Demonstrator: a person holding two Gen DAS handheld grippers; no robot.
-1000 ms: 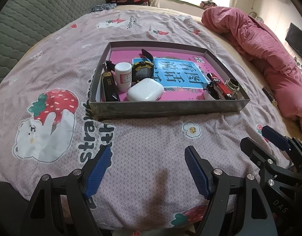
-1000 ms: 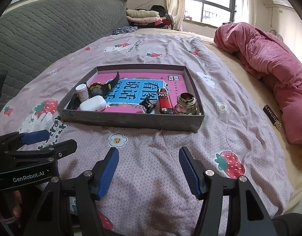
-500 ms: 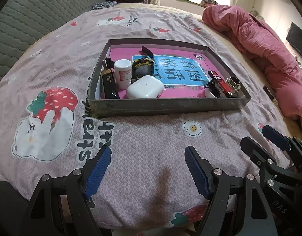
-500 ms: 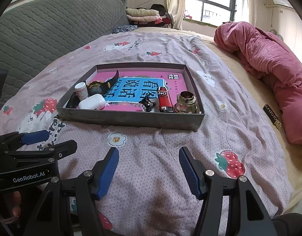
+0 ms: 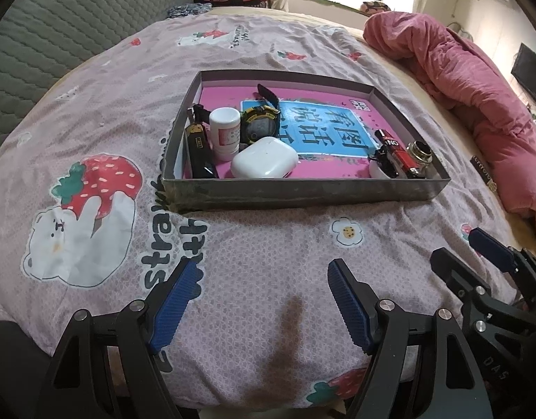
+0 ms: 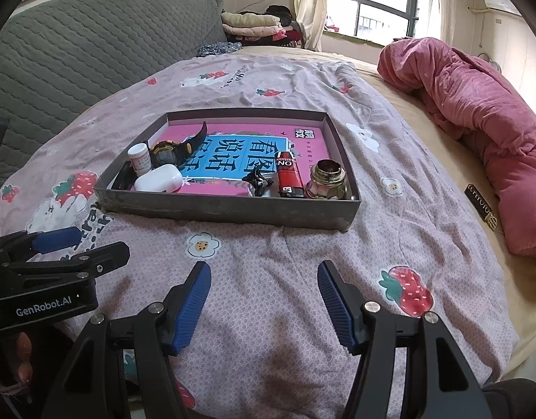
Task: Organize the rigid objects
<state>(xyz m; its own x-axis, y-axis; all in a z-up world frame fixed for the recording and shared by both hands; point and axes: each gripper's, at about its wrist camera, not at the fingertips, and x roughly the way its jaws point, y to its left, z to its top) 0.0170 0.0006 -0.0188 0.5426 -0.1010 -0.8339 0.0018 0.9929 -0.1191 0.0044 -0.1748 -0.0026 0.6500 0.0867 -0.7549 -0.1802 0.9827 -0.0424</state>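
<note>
While both our grippers hang over the bare bedspread (image 5: 254,262), short of the tray (image 6: 233,209), nothing is in hand: the left gripper (image 5: 259,300) has its blue pads spread wide with only cloth between them, and the right gripper (image 6: 264,300) stands just as wide and empty.

We judge the sorting largely done or not yet started; the pictures cannot tell us which. All the small things we see already lie inside the tray, on a pink and blue book cover (image 5: 323,129). At its left end sit a black lighter (image 5: 199,153), a white pill bottle (image 5: 226,132), a black and yellow digital watch (image 5: 261,124) and a white earbud case (image 5: 264,157), close together and partly touching. At the right end lie a black clip (image 6: 257,181), a red lighter (image 6: 287,174) and a small brass-topped glass jar (image 6: 325,181), side by side against the near wall. We see no loose item on the spread.

As for room, the near wall of the tray stands between us and everything, so we would come in from above. The middle of the tray is open. The rumpled pink quilt (image 6: 477,122) lies well to the right, clear of our path.
</note>
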